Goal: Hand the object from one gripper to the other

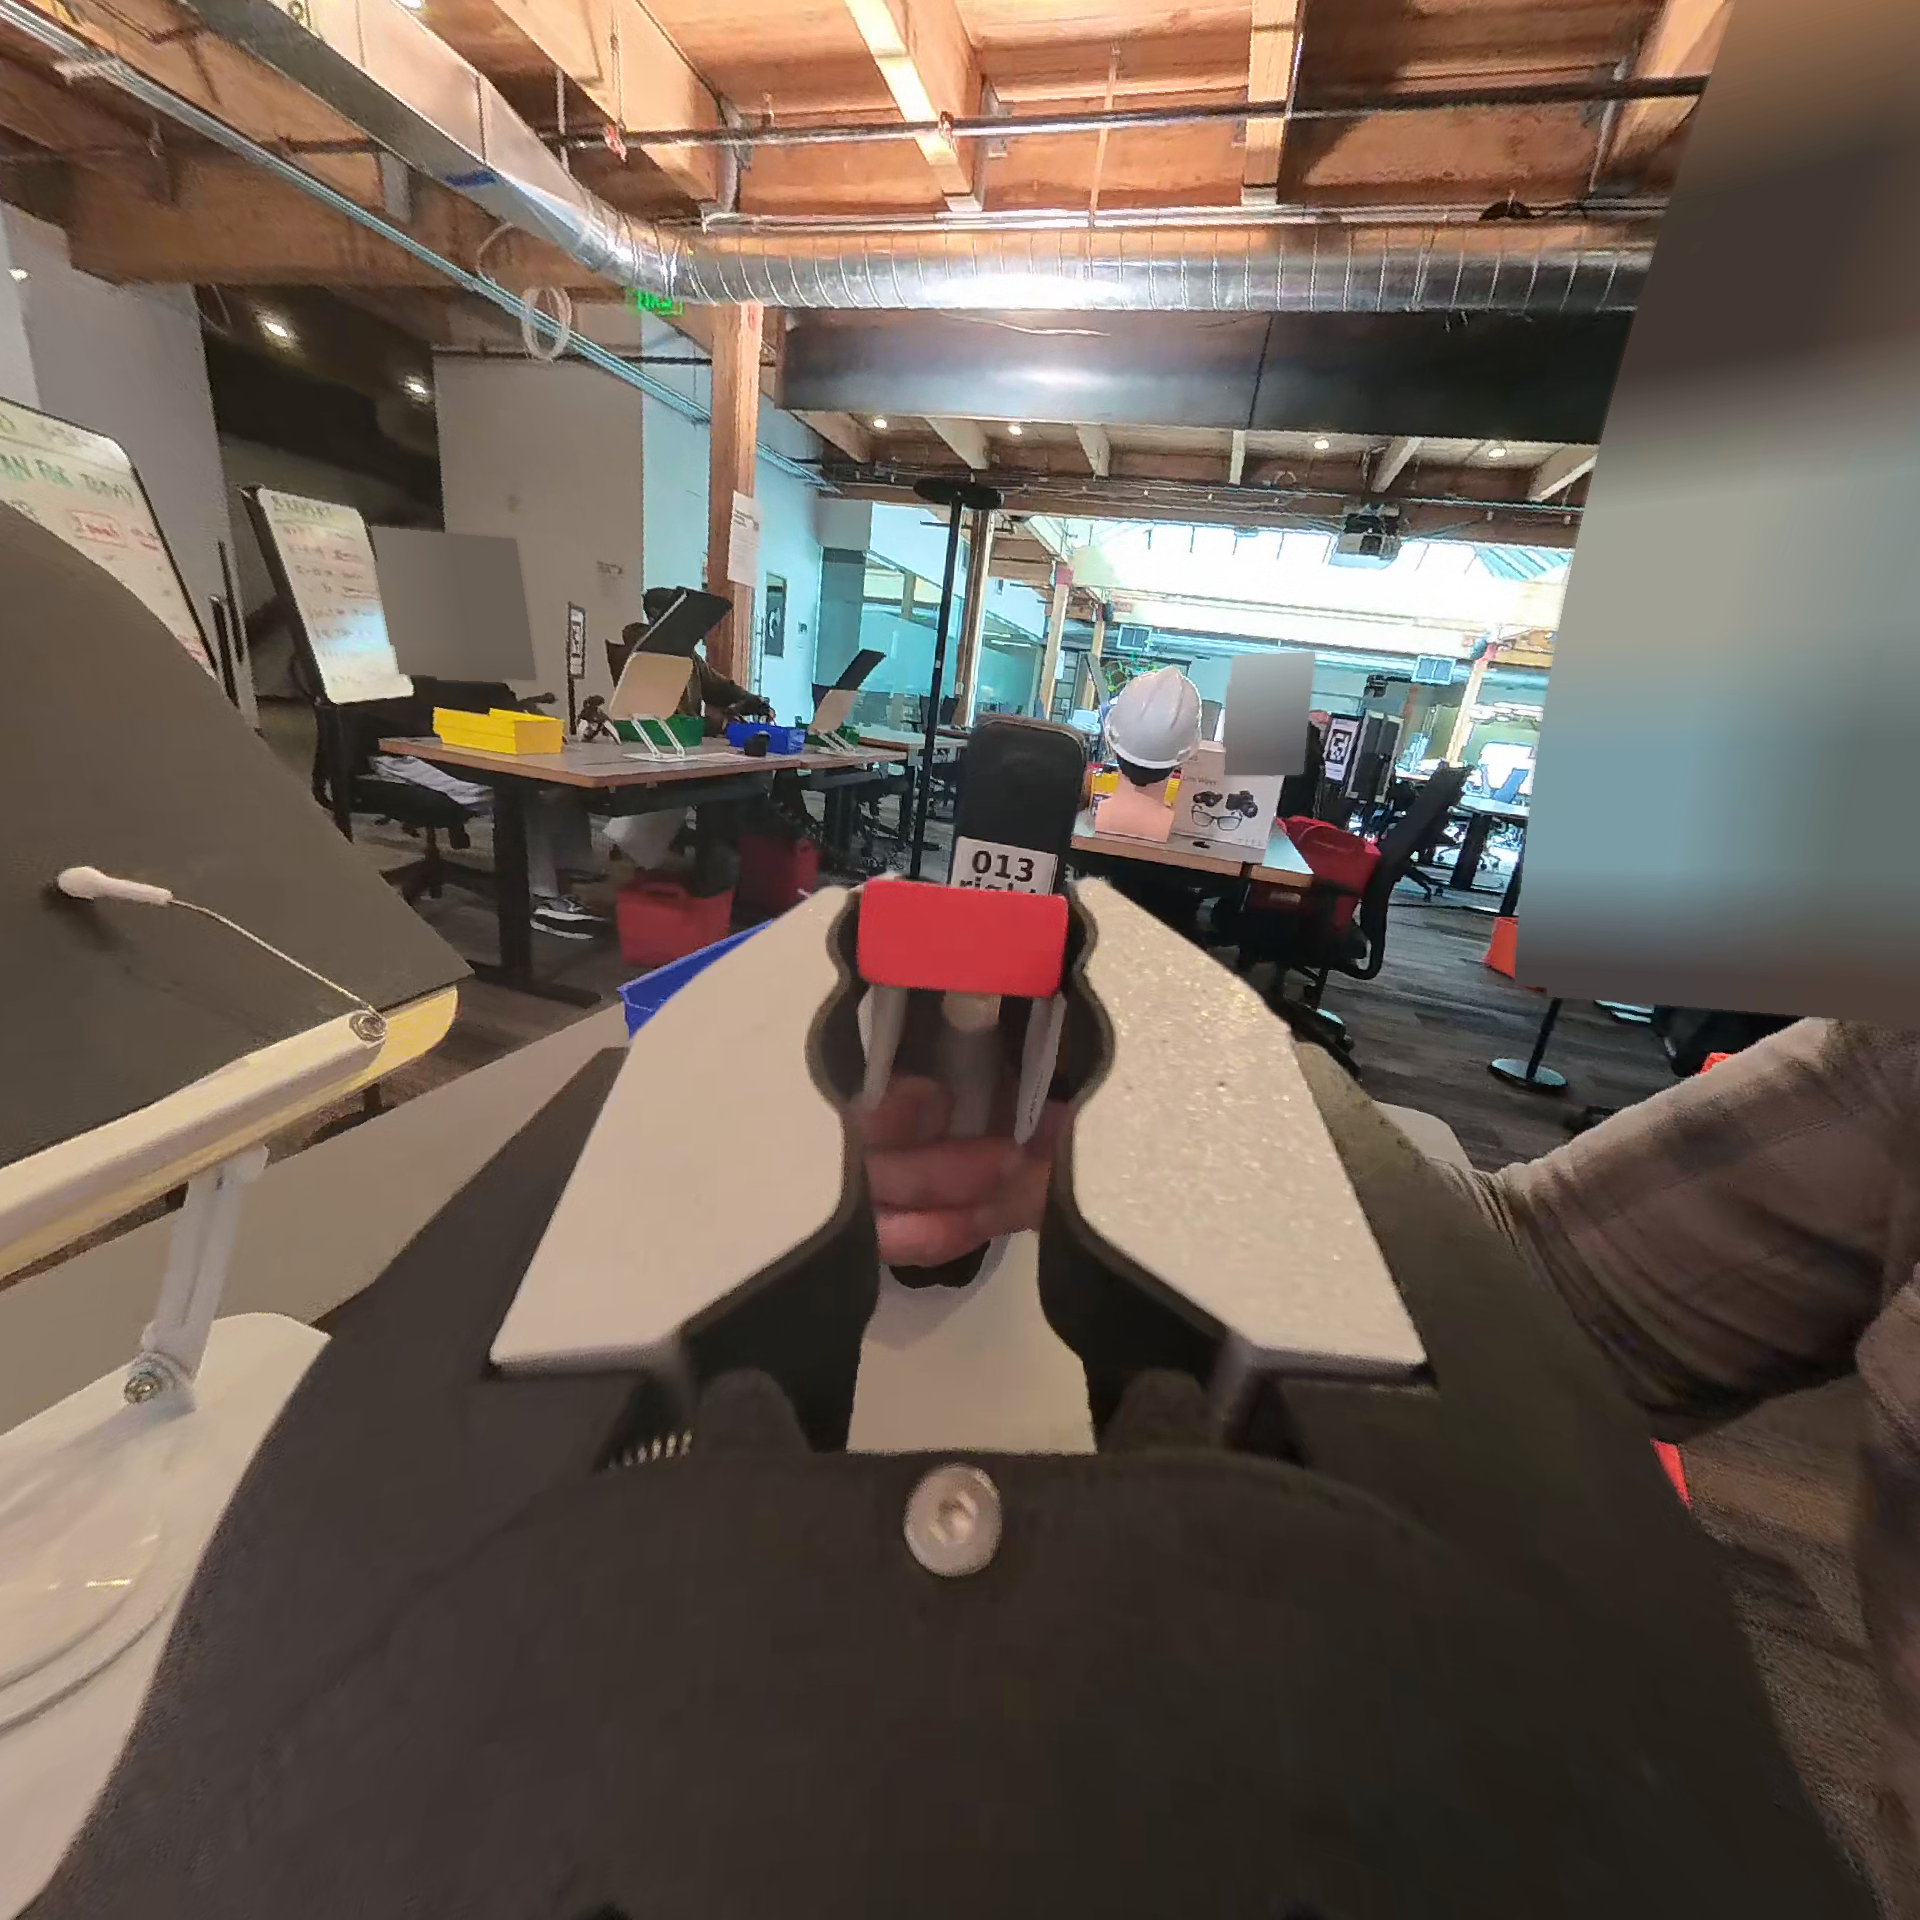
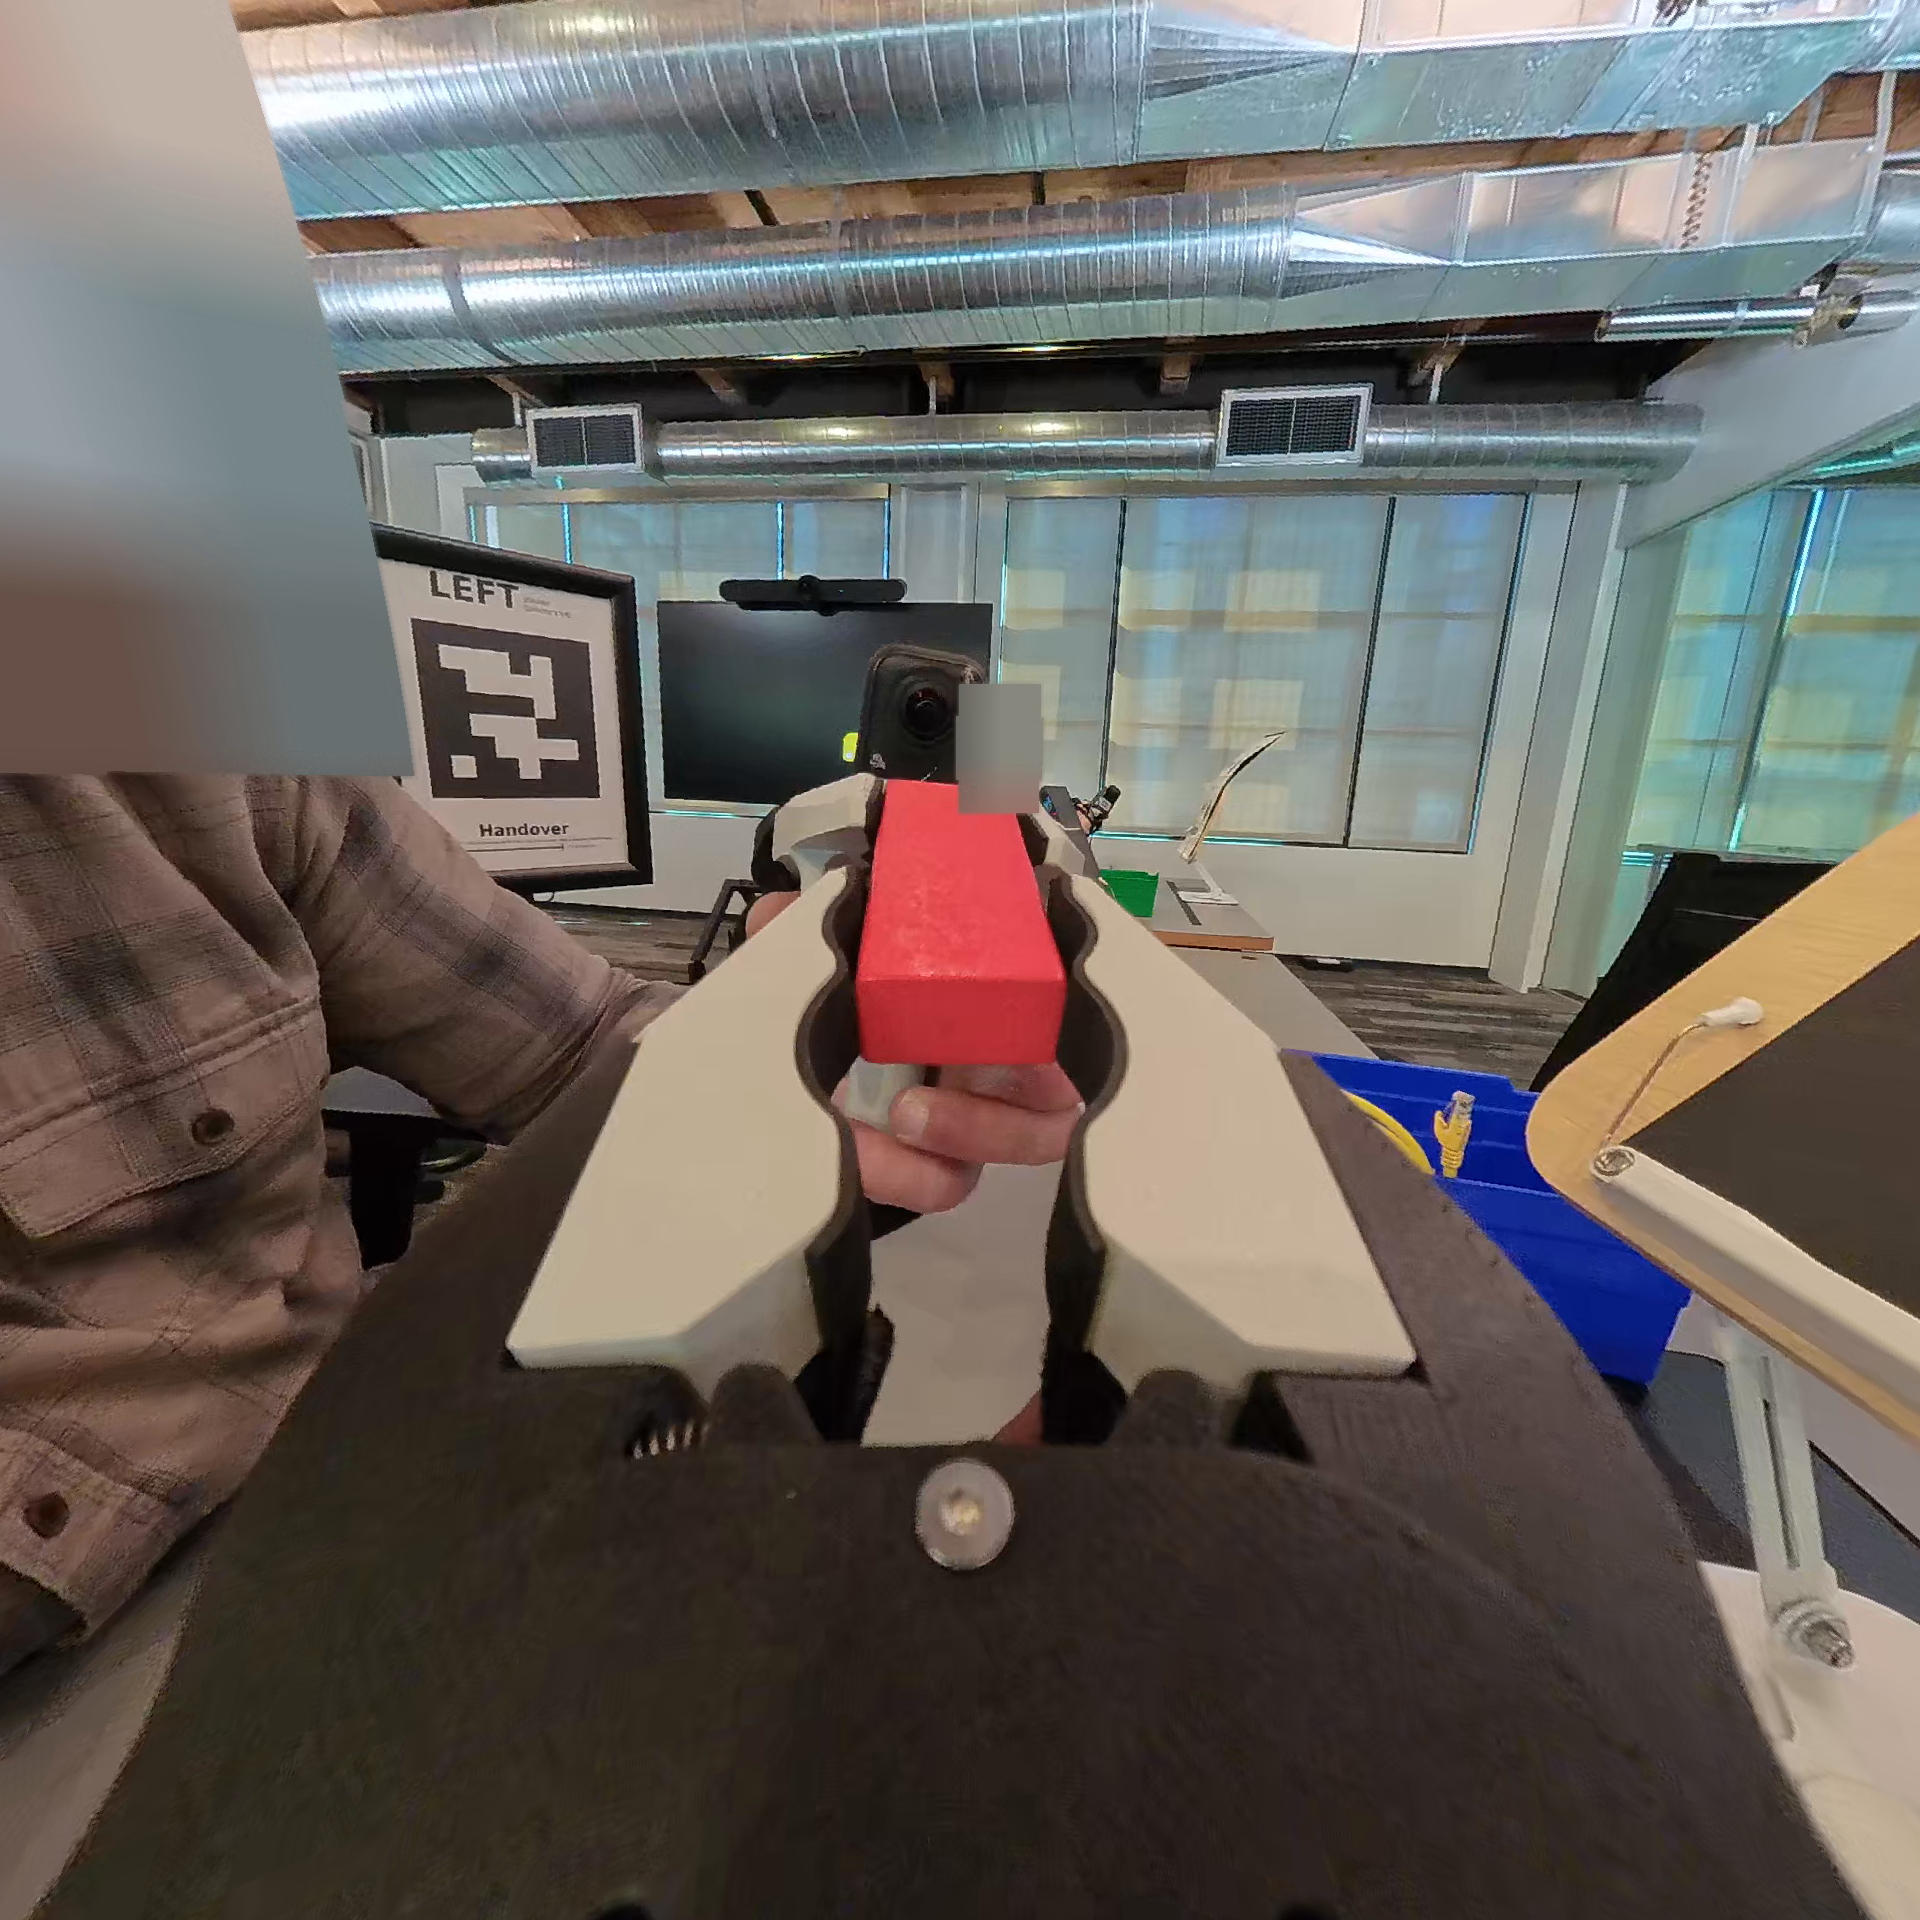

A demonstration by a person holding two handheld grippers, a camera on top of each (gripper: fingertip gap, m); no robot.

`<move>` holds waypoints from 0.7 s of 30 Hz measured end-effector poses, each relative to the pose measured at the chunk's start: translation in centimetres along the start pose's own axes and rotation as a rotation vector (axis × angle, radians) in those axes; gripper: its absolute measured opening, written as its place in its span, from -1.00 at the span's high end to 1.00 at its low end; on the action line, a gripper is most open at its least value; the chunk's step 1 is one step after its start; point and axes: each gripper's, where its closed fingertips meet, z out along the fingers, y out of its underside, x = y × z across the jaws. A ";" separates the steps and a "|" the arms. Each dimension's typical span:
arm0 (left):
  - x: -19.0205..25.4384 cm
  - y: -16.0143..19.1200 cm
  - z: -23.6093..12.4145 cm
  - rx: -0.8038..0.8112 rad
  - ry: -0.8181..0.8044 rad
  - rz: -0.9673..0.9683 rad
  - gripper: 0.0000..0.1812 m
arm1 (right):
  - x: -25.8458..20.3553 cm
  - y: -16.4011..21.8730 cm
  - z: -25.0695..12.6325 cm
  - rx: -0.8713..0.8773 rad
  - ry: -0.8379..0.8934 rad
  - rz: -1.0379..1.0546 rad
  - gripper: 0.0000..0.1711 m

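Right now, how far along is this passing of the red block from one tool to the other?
About midway. Done: the two tools have met nose to nose, and the red block spans both. In hand: the right tool and the left tool each appear closed on an end of it, so both seem to hold it. Left: one must let go and pull away; which one, the pictures don't show.

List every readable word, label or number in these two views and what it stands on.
I won't copy the writing; here is where it stands.
White sticker on the black camera: printed characters, legible.
Framed white sign with a black square marker: printed words, legible.
Whiteboards: handwriting, too small to read.
Green ceiling sign: blurred.
Red rectangular block: no writing.
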 end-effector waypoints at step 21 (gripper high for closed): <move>1.7 1.5 -4.3 -0.772 0.540 0.163 0.62 | -3.0 4.3 1.1 -0.728 0.084 -0.930 0.09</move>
